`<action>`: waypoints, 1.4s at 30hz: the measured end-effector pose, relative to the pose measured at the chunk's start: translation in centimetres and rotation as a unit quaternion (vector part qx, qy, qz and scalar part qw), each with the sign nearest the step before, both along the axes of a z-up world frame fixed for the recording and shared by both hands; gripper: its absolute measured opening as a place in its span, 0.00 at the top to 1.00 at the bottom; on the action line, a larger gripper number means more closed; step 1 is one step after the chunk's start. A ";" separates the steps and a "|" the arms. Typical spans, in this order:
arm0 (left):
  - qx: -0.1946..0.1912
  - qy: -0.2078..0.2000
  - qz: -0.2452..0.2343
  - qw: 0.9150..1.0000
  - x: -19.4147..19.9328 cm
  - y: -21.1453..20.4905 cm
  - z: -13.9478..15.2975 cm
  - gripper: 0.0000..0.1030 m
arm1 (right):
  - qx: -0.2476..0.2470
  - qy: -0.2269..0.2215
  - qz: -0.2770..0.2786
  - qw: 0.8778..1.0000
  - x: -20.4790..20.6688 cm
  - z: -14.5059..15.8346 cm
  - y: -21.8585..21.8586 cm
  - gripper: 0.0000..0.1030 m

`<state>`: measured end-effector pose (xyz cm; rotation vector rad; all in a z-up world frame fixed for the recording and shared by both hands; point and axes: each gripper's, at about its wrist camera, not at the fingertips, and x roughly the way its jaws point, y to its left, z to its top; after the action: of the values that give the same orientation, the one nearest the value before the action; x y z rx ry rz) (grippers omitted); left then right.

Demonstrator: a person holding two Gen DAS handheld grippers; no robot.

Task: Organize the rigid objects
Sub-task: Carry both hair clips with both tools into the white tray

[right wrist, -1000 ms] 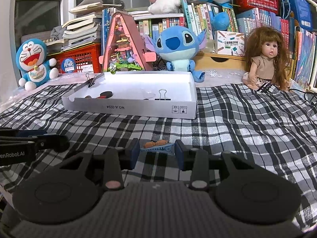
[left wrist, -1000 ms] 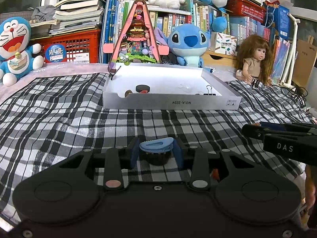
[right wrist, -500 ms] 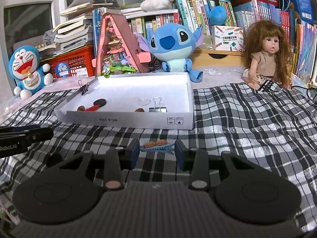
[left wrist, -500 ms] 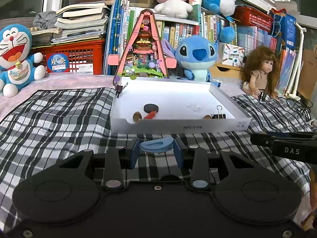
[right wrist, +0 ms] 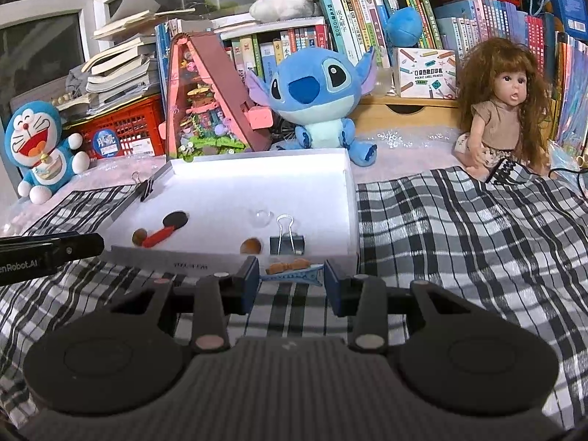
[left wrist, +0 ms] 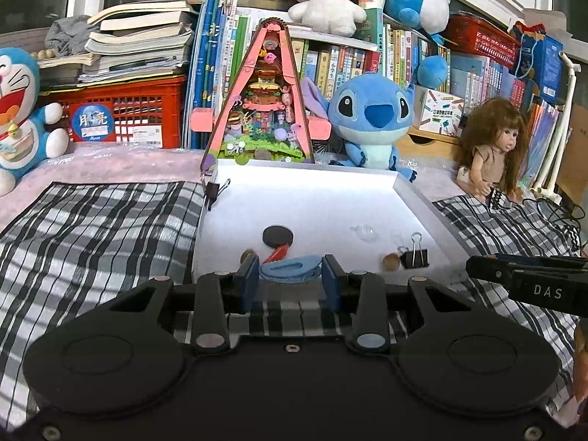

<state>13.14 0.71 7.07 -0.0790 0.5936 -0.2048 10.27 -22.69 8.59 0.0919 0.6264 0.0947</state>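
Checked black-and-white cloth (left wrist: 95, 228) covers the surface I work over, and a crowded bookshelf (left wrist: 367, 58) runs along the back. Everything else I place from the white tray (left wrist: 312, 198), a shallow box lying on the cloth.

Behind the tray stand a pink triangular toy house (left wrist: 262, 110) and a blue plush (left wrist: 371, 117). Far off to the tray's left sits a blue-and-white cat plush (right wrist: 38, 143) in front of a red crate (left wrist: 125, 110); off to its right a long-haired doll (right wrist: 503, 110) sits on the cloth.

Inside the tray I see a black disc (left wrist: 278, 236) with a red piece (left wrist: 276, 253) touching its near side, a small brown round thing (right wrist: 139, 236) by the red piece, another brown one (right wrist: 251, 246) just beside a black binder clip (right wrist: 286, 244), and a clear dome (right wrist: 261, 217) a little further in. A second binder clip (right wrist: 146, 187) grips the tray's left wall.

My left gripper (left wrist: 290, 275) hangs at the tray's near wall, its pads pinching a blue oval clip (left wrist: 290, 271) across its length. My right gripper (right wrist: 290, 275) hangs just in front of the same near wall, towards its right corner, pinching a blue hair clip (right wrist: 292, 273) topped with a brown ornament. Both clips are clear of the cloth and not inside the tray.
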 end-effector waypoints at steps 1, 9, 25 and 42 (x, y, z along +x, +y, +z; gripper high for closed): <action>0.000 0.001 -0.001 1.000 0.4 -0.1 0.1 0.66 | 0.003 0.001 -0.001 1.000 0.3 0.1 -0.1 0.57; -0.024 0.016 -0.010 1.000 3.6 -0.8 0.0 0.66 | 0.031 0.026 -0.010 0.999 3.4 0.4 -0.5 0.58; -0.020 0.064 0.014 0.998 11.3 -1.9 -0.3 0.66 | 0.047 0.075 -0.014 0.996 9.9 0.5 0.1 0.58; 0.005 0.091 0.012 0.996 15.8 -1.7 -2.7 0.66 | 0.027 0.118 -0.034 0.992 13.6 -2.0 0.9 0.57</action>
<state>28.96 -1.02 4.41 -0.0960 0.7753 -0.1731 23.91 -21.80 6.63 0.1789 0.8564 0.0345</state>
